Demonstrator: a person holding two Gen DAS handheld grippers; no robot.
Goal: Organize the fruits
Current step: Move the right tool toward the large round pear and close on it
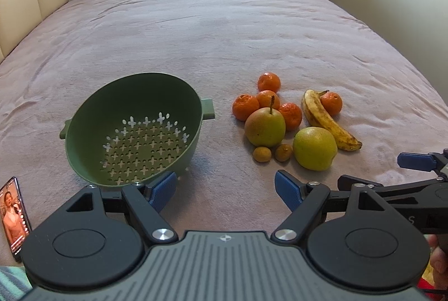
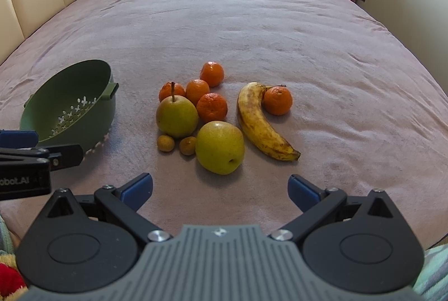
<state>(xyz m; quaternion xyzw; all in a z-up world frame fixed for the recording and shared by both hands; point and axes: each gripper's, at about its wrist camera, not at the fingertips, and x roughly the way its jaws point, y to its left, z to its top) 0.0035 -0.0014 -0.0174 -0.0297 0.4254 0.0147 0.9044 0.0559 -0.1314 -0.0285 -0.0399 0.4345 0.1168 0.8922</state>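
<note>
1. fruits lie in one loose cluster on the pink blanket (image 2: 252, 29), to the right of a green colander (image 1: 134, 130) that sits tilted toward the camera with nothing in it.
2. cluster contents: a stemmed pear (image 2: 177, 116), a round green apple (image 2: 219, 147), a spotted banana (image 2: 260, 122), five tangerines, one of them (image 2: 278, 100) touching the banana's stem end, and two small brown fruits (image 2: 166, 143) just in front of the pear.
3. left gripper (image 1: 225, 190): jaws spread, nothing between them; its left pad hangs near the colander's front rim.
4. right gripper (image 2: 220, 190): jaws spread and empty, aimed at the apple, which is the nearest piece.
5. step in hand, as judged: the opening approach, with no fruit yet moved into the colander.
6. next move, as judged: advance the right gripper around the apple's widest part and close gently; the soft blanket and neighbouring small fruits may let things roll.
7. a phone (image 1: 14, 217) lies at the left edge.
</note>
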